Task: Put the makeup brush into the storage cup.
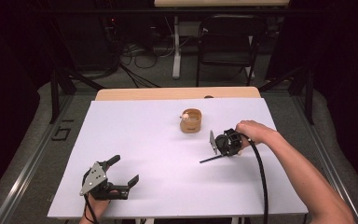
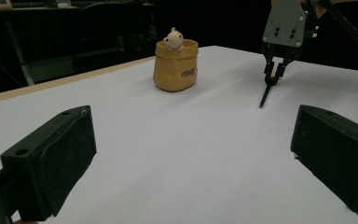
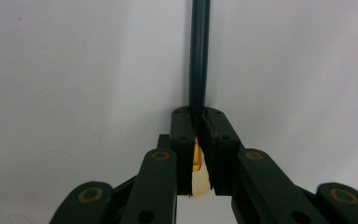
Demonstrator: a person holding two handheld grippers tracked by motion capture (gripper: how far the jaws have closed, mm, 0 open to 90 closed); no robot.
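A dark blue pencil (image 1: 210,159) lies low over the white table (image 1: 144,140), right of centre, and my right gripper (image 1: 223,155) is shut on its end. In the right gripper view the pads (image 3: 182,140) clamp the pencil (image 3: 199,56), with a gold and wood-coloured end showing between them. A tan cup (image 1: 191,121) with a small pale figurine (image 2: 173,38) on its rim stands behind the pencil. The left gripper view also shows the cup (image 2: 176,65), the pencil (image 2: 265,95) and the right gripper (image 2: 275,72). My left gripper (image 1: 124,170) rests open at the front left, nothing between its jaws.
A black folding chair (image 1: 226,42) and a table leg (image 1: 176,51) stand beyond the table, with cables on the floor. A wooden strip (image 1: 177,93) marks the table's far edge. A black cable (image 1: 261,177) trails from the right gripper along the forearm.
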